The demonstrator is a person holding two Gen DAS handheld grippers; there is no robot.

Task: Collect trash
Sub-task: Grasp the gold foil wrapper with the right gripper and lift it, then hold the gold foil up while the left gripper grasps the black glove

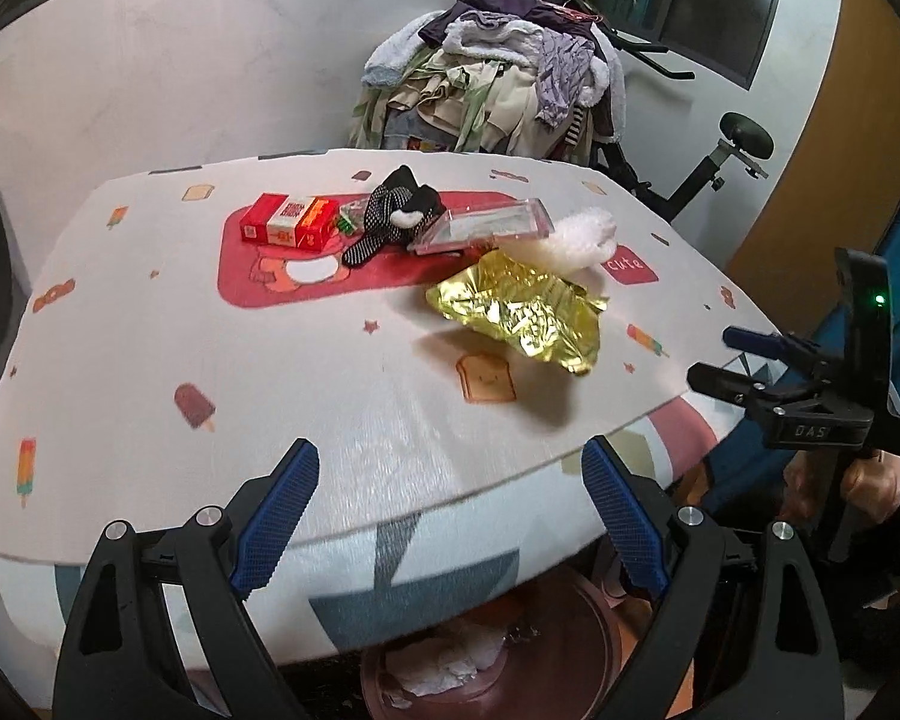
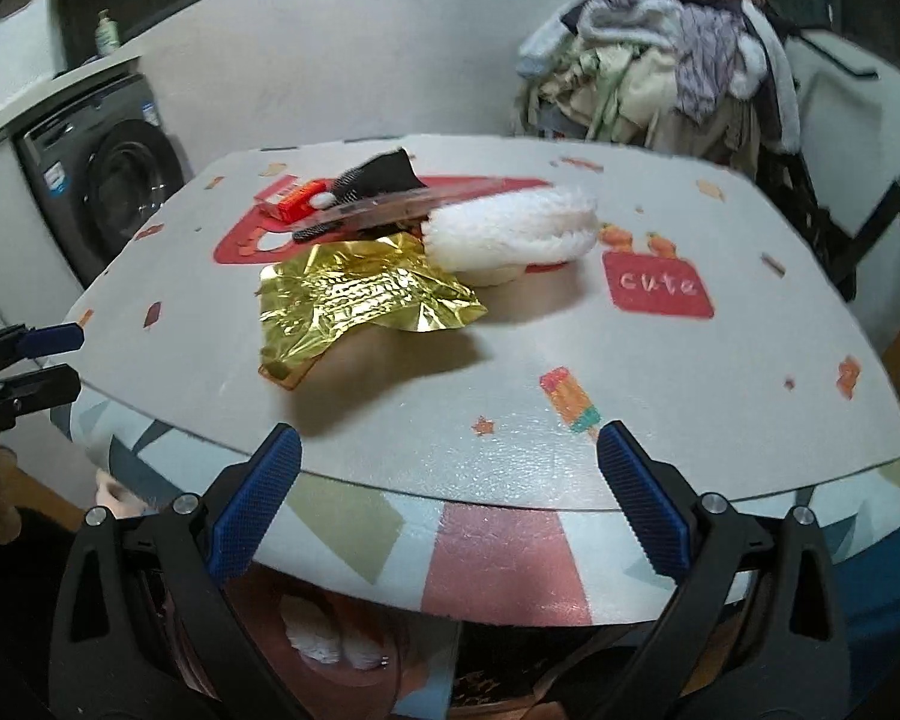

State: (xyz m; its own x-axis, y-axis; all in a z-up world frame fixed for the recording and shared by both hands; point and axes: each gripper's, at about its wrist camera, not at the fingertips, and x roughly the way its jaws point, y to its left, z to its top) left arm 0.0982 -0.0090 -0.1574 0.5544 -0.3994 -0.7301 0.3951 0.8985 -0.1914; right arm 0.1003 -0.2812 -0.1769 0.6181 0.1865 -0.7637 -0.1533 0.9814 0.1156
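A crumpled gold foil wrapper (image 1: 522,315) (image 2: 354,300) lies on the table's white patterned cloth (image 1: 210,330) (image 2: 720,384). Behind it lie a white fluffy item (image 1: 576,237) (image 2: 510,228), a clear plastic case (image 1: 480,231), a black dotted sock (image 1: 390,219) (image 2: 378,177) and a red carton (image 1: 288,222) (image 2: 297,204). My left gripper (image 1: 450,510) is open and empty at the table's near edge. My right gripper (image 2: 450,498) is open and empty at the near edge; it also shows in the left wrist view (image 1: 720,357). A brown bin (image 1: 492,654) with white paper sits under the table.
A heap of clothes (image 1: 498,72) (image 2: 666,60) is piled on a chair behind the table. An exercise bike (image 1: 714,168) stands at the back right. A washing machine (image 2: 108,174) stands at the left. The other gripper's tips (image 2: 42,360) show at the left edge of the right wrist view.
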